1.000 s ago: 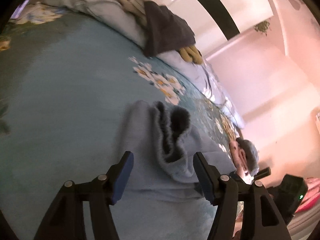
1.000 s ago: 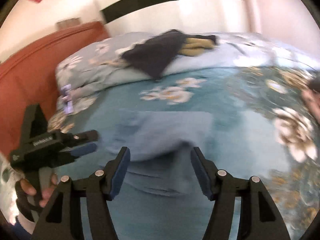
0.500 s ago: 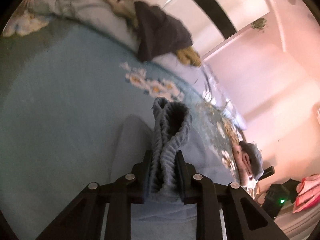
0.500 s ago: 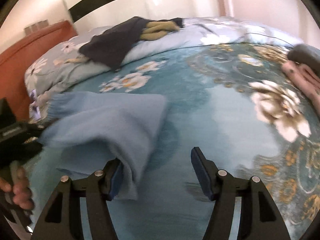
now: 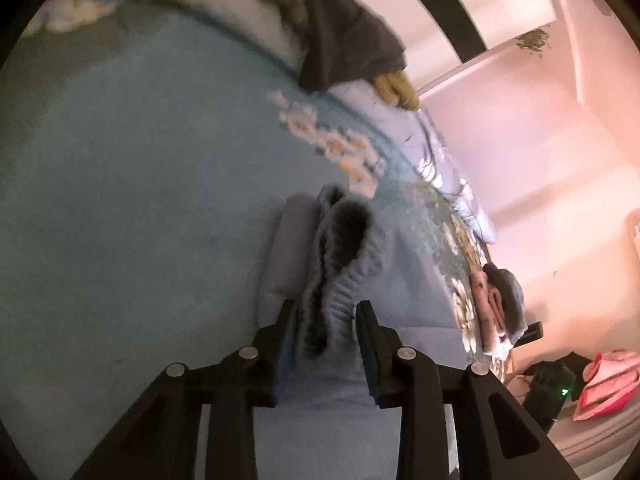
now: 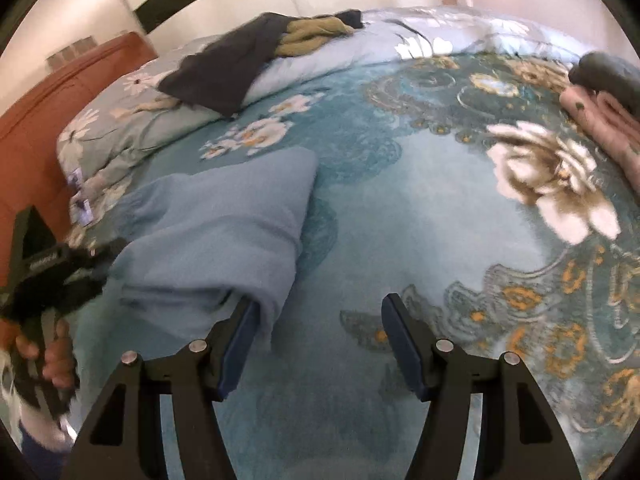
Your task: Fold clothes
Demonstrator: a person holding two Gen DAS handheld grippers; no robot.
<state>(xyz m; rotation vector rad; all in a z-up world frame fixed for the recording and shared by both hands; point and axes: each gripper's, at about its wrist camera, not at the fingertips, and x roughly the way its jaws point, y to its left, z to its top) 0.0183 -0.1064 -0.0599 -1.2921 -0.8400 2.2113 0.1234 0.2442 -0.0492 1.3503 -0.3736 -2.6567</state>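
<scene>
Left gripper (image 5: 326, 334): jaws opening, the ribbed hem of the light blue garment (image 5: 340, 264) bunched between them; the pads appear to touch the fabric on both sides, so the hem seems grasped, though only loosely. Likely reason: the hem is the edge to carry over for a fold, and pinching the gathered rib takes both layers at once.

Right gripper (image 6: 316, 338): released, jaws wide, nothing clamped. The near corner of the garment (image 6: 224, 224) droops just beside its left pad; whether it touches is unclear. Position suggests it is lining up on that corner so both ends of the cloth move together.

Garment lies on the left half of the teal floral bedspread (image 6: 420, 208), part folded, its left side lifted toward the left gripper (image 6: 52, 280), gripped by the person's hand (image 6: 56, 356).

Far: dark cloth (image 6: 236, 68) and an olive piece (image 6: 312, 34) on the pale duvet, probably unfolded. Far right edge: stack of pink and grey folded items (image 6: 604, 96), kept well apart from the work area.
</scene>
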